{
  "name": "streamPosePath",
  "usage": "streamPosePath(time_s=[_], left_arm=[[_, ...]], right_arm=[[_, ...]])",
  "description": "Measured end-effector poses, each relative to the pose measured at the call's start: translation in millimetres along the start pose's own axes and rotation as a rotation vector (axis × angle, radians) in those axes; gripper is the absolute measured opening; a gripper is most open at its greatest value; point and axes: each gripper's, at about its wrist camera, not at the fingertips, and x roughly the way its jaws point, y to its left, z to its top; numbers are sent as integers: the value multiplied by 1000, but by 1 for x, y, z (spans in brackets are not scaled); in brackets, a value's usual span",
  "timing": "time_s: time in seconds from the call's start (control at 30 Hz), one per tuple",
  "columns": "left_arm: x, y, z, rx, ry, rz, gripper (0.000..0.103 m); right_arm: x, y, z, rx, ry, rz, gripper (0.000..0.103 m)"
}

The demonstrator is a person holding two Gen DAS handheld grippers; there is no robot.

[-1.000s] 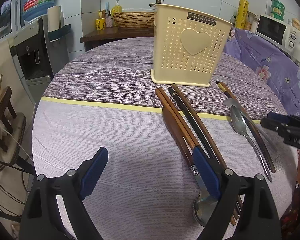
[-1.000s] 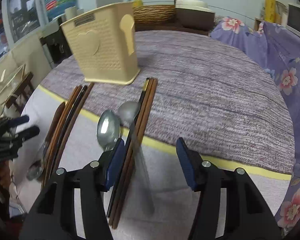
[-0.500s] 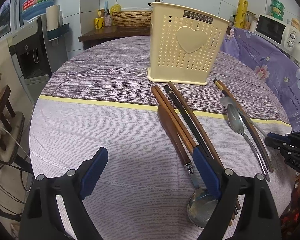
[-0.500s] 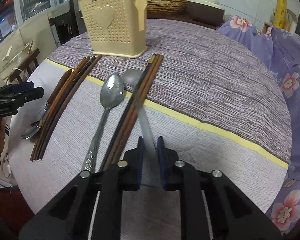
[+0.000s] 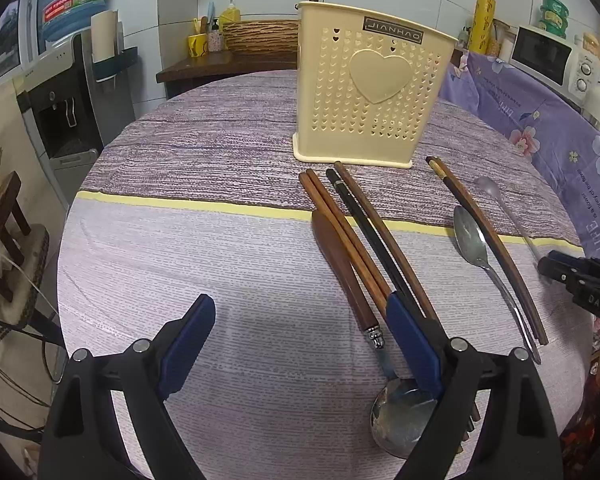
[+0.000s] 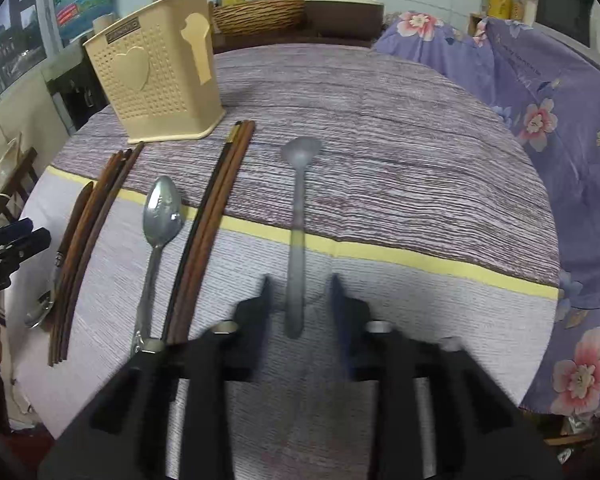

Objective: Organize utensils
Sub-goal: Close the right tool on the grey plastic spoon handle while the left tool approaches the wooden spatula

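Looking along the left gripper (image 5: 298, 342), its two blue-padded fingers (image 5: 187, 344) stand wide apart and hold nothing, low over the round table (image 5: 180, 264) with its purple striped cloth. The right-hand finger lies over the near ends of a bundle of chopsticks (image 5: 364, 236) that runs toward the cream utensil holder (image 5: 374, 84), which stands upright past the yellow stripe. Just left of that bundle lies a wooden-handled spoon (image 5: 348, 280), its steel bowl near the camera and partly behind the finger. Further right are a steel spoon (image 5: 474, 244), a second pair of chopsticks (image 5: 480, 232) just beside it, and a translucent grey spoon (image 5: 490, 190) at the far right; its handle runs toward the right gripper (image 5: 580, 276), seen at the frame's edge.

From the right wrist, the right gripper (image 6: 300, 300) is motion-blurred. Its jaws appear parted, one on each side of the grey spoon (image 6: 298, 220), whose handle end sits between them; whether the pads touch it I cannot tell. That spoon lies flat, bowl pointing away across the yellow stripe. To its left lie the dark chopstick pair (image 6: 210, 220), the steel spoon (image 6: 160, 216) and the larger chopstick bundle (image 6: 96, 220), all pointing at the holder (image 6: 160, 84) on the far left of the table (image 6: 420, 140). The left gripper (image 6: 8, 248) shows at the left edge.
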Motion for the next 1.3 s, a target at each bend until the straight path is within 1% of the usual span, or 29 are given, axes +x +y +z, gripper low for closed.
streamPosePath(time_s=[0.03, 0.2, 0.27, 0.3, 0.37, 0.4, 0.53, 0.57, 0.6, 0.63, 0.73, 0.8, 0.83, 0.9, 0.97, 1.0, 1.07, 1.1, 1.17, 1.23, 1.3], left_arm=[[1, 0, 1, 4, 2, 6, 87], [7, 0, 5, 16, 23, 47, 86], [9, -3, 8, 26, 31, 54, 78], [11, -6, 9, 38, 36, 63, 76], [15, -12, 11, 51, 59, 73, 66], [16, -14, 11, 48, 62, 64, 65], [19, -22, 10, 48, 101, 70, 56], [21, -24, 10, 26, 128, 44, 52], [22, -26, 10, 28, 124, 45, 52], [23, -30, 8, 61, 111, 69, 52], [22, -21, 6, 51, 100, 58, 51], [22, -13, 7, 42, 103, 65, 47], [23, -7, 9, 36, 103, 72, 43], [25, 2, 13, 22, 101, 72, 43], [27, 8, 17, 13, 115, 64, 43], [27, 9, 19, 2, 125, 57, 45], [29, 9, 21, -24, 138, 39, 56], [29, 8, 21, -30, 141, 46, 57], [31, 6, 21, -26, 134, 71, 57], [35, 4, 24, -25, 126, 84, 57], [41, 3, 29, -9, 123, 102, 53]], right_arm=[[-2, -1, -1, 4, -16, 0, 65], [-7, 3, 2, -4, -31, -2, 64], [-6, 6, 3, -6, -35, -6, 64], [-6, 7, 3, -10, -39, -8, 64], [-5, 11, 3, -12, -38, -1, 64], [-3, 12, 3, -12, -35, 3, 64], [-4, 13, 0, 1, -33, 12, 65], [-3, 12, -1, 5, -31, 14, 65], [-3, 12, -2, 11, -31, 15, 65], [-2, 12, -2, 16, -30, 17, 65], [-5, 11, -3, 21, -38, 22, 65], [-7, 10, -3, 22, -40, 19, 65], [-7, 9, -2, 21, -38, 22, 65], [-6, 8, 0, 13, -35, 25, 66], [-5, 8, 5, 1, -32, 27, 69], [-5, 7, 8, -7, -30, 27, 70], [-2, 8, 15, -34, -20, 22, 71], [1, 8, 19, -46, -17, 10, 71], [6, 7, 27, -61, -7, -4, 71], [14, 5, 36, -59, 9, 1, 71], [18, 2, 42, -50, 16, 10, 71]])
